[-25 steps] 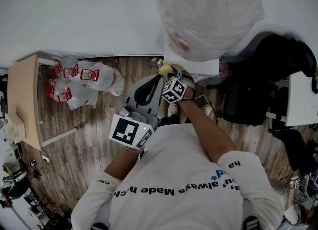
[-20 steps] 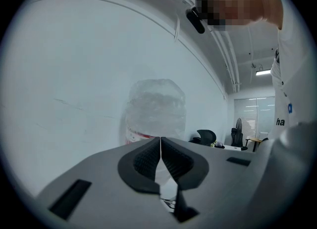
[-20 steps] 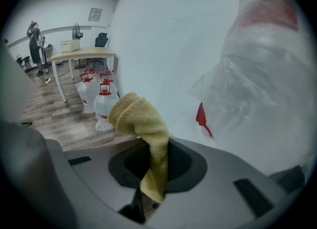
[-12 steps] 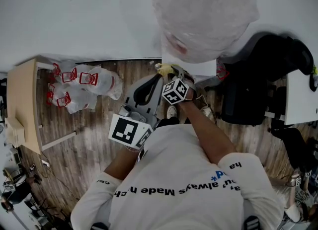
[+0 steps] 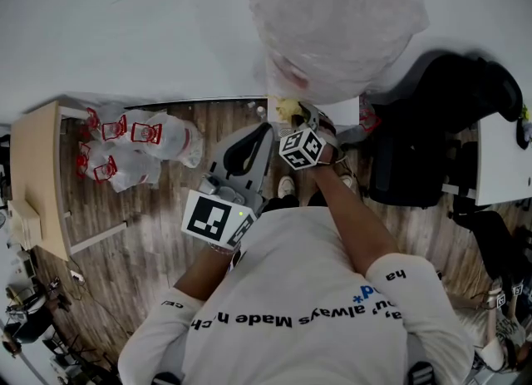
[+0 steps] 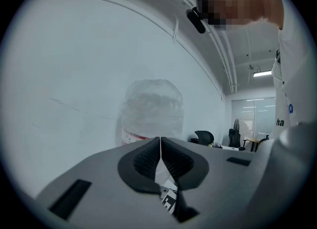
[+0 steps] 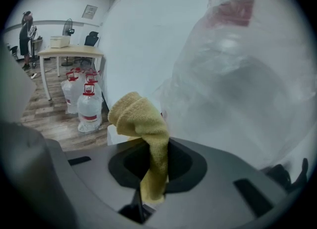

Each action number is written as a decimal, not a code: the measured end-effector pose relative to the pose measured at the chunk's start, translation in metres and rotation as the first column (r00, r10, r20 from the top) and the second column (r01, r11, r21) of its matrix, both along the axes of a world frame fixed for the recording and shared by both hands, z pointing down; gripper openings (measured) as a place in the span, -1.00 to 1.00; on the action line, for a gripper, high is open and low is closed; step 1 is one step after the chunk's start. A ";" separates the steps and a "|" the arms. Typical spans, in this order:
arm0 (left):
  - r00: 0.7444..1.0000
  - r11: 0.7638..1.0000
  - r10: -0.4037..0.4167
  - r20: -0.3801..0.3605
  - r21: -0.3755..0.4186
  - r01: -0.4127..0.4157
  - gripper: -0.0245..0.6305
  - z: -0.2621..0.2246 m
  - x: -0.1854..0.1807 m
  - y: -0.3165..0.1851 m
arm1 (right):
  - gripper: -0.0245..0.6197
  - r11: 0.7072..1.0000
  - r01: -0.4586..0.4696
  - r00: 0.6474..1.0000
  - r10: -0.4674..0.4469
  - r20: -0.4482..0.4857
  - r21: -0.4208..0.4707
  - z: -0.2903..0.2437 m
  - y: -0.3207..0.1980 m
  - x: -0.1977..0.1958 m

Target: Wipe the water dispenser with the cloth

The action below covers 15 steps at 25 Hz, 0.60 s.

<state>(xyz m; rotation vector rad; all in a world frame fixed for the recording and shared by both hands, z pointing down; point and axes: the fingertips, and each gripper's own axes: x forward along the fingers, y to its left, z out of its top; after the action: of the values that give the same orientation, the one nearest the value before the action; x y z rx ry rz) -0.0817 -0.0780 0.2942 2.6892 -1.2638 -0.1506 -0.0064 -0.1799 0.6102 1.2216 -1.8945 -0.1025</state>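
Nearby, jugs [image 5: 137, 144] between water dispenser [image 5: 347, 111] and desk [image 5: 37, 177]

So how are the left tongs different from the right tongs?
The right tongs are pinching a yellow cloth; the left tongs are shut with nothing between them. The right tongs are pushed up close to the big water bottle; the left tongs sit farther back, nearer the person. Both are grey and both are closed.
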 end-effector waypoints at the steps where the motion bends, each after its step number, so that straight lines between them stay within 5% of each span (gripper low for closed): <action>1: 1.000 1.000 0.001 0.000 0.000 -0.001 -0.85 0.000 0.000 0.000 | -0.73 1.000 -0.001 1.000 0.001 -0.011 0.000 0.003 0.000 0.003; 15: 1.000 1.000 0.010 0.007 -0.007 -0.009 -0.85 0.002 0.004 0.004 | -0.75 0.999 0.034 0.996 -0.036 -0.080 -0.030 0.034 0.000 0.021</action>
<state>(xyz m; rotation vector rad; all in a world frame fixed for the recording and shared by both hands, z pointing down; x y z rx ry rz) -0.0778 -0.0744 0.2967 2.6924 -1.2512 -0.1352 0.0142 -0.1797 0.6443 1.1489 -1.8421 -0.1408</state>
